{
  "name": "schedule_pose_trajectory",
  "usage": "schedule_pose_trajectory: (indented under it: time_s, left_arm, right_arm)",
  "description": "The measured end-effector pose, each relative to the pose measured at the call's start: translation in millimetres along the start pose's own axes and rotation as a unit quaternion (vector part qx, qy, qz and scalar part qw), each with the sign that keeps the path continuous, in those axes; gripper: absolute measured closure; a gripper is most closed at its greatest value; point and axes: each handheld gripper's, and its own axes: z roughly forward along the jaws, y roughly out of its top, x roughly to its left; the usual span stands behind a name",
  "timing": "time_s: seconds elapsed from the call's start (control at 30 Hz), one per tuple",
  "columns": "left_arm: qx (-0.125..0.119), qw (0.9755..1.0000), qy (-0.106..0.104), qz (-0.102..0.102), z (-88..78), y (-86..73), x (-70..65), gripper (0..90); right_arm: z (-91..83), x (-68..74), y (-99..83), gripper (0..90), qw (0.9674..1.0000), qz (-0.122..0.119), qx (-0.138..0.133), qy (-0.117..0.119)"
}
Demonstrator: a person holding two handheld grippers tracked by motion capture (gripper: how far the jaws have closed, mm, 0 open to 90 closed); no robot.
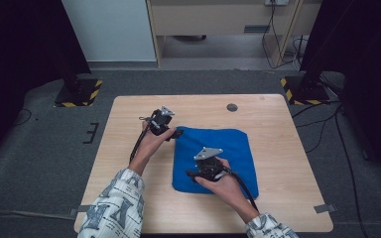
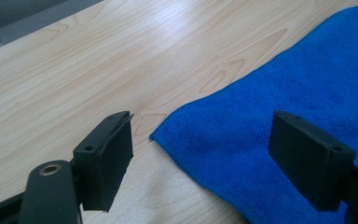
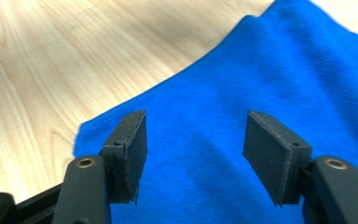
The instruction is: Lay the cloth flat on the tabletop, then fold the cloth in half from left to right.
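- High view: I see a blue cloth (image 1: 228, 148) lying flat on the wooden table (image 1: 129, 198), a bit right of the middle. My left gripper (image 1: 174, 134) sits at the cloth's far left corner. My right gripper (image 1: 194, 174) is over the near left part of the cloth. So both are on the cloth's left side, and the left one is nearer to a corner.
- Left gripper view: The jaws of my left gripper (image 2: 200, 161) are spread wide, with nothing pinched. The cloth (image 2: 279, 135) corner points right into the gap between them, lying flat on the table (image 2: 98, 65). I think a small push ahead would put the corner between the pads.
- Right gripper view: The jaws of my right gripper (image 3: 193, 156) are spread too, holding nothing. The cloth (image 3: 261, 84) lies just under and ahead of them, and its edge runs off to the left.
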Motion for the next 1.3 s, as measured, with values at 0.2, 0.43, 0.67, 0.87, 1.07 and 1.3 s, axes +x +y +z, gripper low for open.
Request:
schedule_pose_trajectory:
  time_s: [0.2, 0.43, 0.67, 0.87, 1.07, 1.3]
  left_arm:
    - [-0.001, 1.0000, -0.003, 0.000, 0.7, -0.9, 0.4, 22.4]
    - [0.003, 0.9999, -0.015, 0.000, 1.1, -5.6, -1.8, 23.0]
    - [0.005, 0.9999, -0.016, 0.001, -3.6, -9.8, 0.9, 23.0]
    - [0.003, 0.9999, -0.016, 0.000, -4.9, -10.9, 1.6, 22.7]
    - [0.003, 0.9998, -0.018, 0.003, -4.0, -11.8, 1.3, 22.7]
    - [0.003, 0.9996, -0.027, -0.009, 1.6, -15.5, 6.5, 24.7]
  right_arm:
    - [6.9, 19.4, 0.0, 40.9, 0.9998, -0.011, 0.002, 0.014]
    - [16.6, 35.6, -1.0, 46.8, 0.9996, -0.020, 0.006, 0.020]
    - [25.9, 51.4, -1.7, 49.3, 0.9990, -0.034, 0.014, 0.027]
    - [36.1, 60.3, -6.3, 46.4, 0.9987, -0.041, 0.025, 0.019]
    - [36.6, 60.7, -8.7, 62.6, 0.9987, -0.046, 0.024, 0.000]
    - [35.7, 61.3, -8.1, 78.2, 0.9991, -0.035, 0.021, 0.008]
